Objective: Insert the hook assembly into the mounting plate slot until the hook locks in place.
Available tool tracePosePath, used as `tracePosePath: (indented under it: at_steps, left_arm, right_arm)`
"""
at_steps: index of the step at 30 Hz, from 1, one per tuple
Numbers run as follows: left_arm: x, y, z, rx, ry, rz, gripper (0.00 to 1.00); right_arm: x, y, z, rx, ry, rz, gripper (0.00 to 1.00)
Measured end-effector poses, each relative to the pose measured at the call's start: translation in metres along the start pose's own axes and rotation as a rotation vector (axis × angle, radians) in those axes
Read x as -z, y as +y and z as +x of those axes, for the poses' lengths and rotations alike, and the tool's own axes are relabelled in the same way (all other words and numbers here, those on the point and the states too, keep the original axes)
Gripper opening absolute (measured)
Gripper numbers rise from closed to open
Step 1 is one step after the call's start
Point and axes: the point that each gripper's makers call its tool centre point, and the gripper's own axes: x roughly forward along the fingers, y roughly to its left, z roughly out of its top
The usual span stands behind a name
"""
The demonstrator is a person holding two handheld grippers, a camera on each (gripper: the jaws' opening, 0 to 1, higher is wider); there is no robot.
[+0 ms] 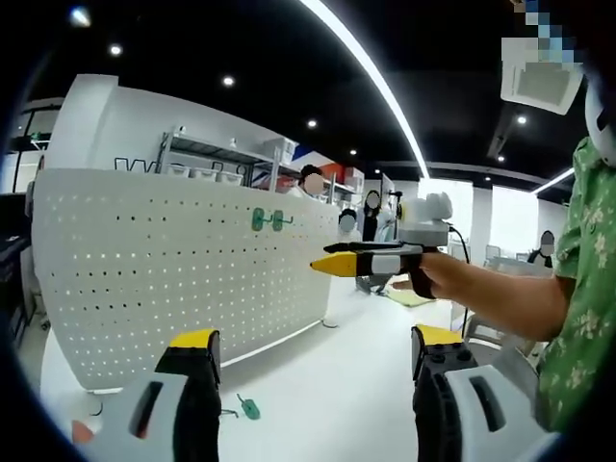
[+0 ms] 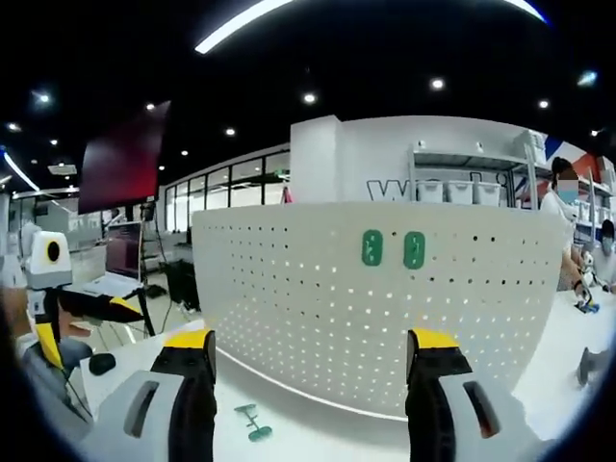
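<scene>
A white pegboard mounting plate (image 1: pixel 173 279) (image 2: pixel 385 308) stands upright on the white table. Two green hooks (image 1: pixel 269 220) (image 2: pixel 393 248) hang on it near its top. A loose green hook assembly (image 1: pixel 247 408) (image 2: pixel 252 422) lies flat on the table in front of the board. My left gripper (image 1: pixel 313 351) is open above the table, empty, with the loose hook low between its jaws. My right gripper (image 2: pixel 308 356) is open and empty, facing the board. The right gripper (image 1: pixel 337 263) also shows in the left gripper view, held in a hand at board height.
A person in a green patterned shirt (image 1: pixel 577 289) stands at the right. Shelving with bins (image 1: pixel 212 168) and other people sit behind the board. The left gripper (image 2: pixel 91 306) enters the right gripper view at left. A small dark object (image 2: pixel 102 363) rests on the table there.
</scene>
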Motion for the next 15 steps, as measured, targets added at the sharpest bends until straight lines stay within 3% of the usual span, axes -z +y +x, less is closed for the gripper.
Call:
tracePosePath:
  at_steps: [15]
  left_arm:
    - [0.007, -0.008, -0.017, -0.047, 0.009, -0.002, 0.83]
  right_arm:
    - [0.042, 0.046, -0.039, -0.098, 0.086, -0.033, 0.8]
